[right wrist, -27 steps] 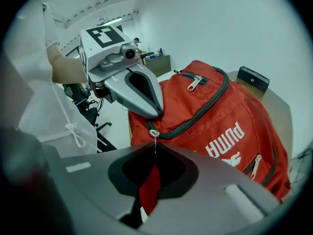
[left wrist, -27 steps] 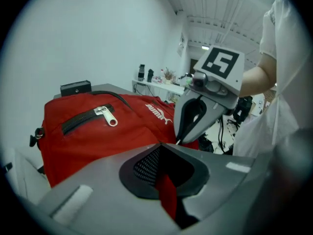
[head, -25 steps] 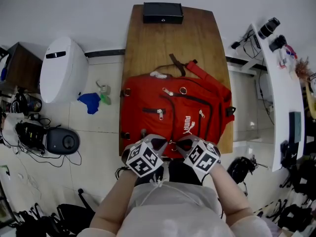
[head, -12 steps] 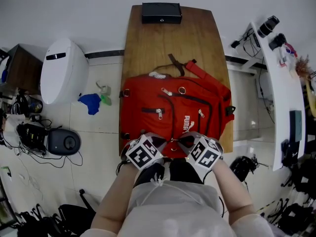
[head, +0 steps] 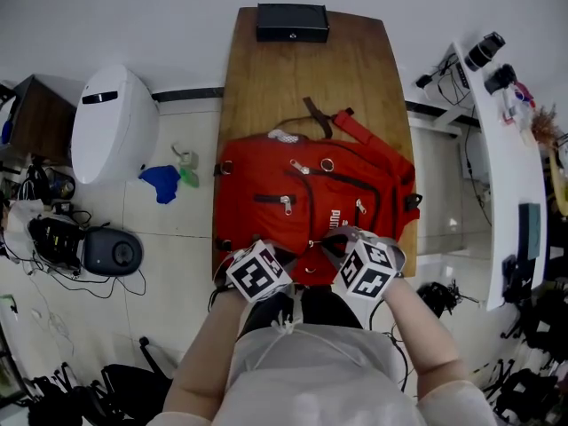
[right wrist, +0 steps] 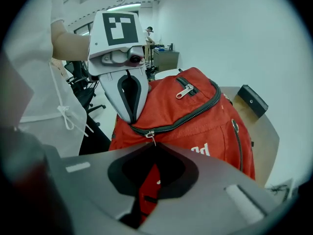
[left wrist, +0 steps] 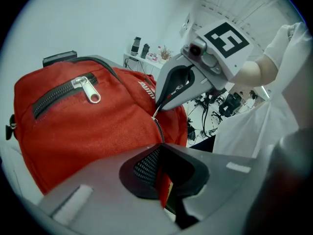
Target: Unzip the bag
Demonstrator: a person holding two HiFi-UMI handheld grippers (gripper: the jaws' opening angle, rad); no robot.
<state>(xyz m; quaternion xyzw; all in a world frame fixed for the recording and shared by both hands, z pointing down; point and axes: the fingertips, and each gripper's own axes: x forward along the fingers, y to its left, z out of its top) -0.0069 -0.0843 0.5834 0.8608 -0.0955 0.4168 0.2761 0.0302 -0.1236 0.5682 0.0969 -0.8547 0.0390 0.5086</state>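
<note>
A red backpack (head: 311,193) lies flat on the wooden table (head: 306,69). Both grippers sit at its near edge, close together. My left gripper (head: 277,260) is shut on the bag's red fabric (left wrist: 98,126) just beside the end of the main zipper (right wrist: 190,116). My right gripper (head: 333,247) is shut on that zipper's small metal pull (right wrist: 151,137). In the left gripper view the right gripper (left wrist: 159,106) pinches the pull above the zipper teeth. The right gripper view has the left gripper (right wrist: 131,120) clamped on the bag's rim. Other zipped pockets (head: 286,204) face up.
A black box (head: 293,22) stands at the table's far end. On the floor to the left are a white appliance (head: 114,127), a blue cloth (head: 162,185) and a black round device (head: 111,254). A white desk (head: 510,167) with gear runs along the right.
Both grippers have shifted a little further onto the bag's near edge. The right gripper has rolled and drifted slightly right, still holding the pull.
</note>
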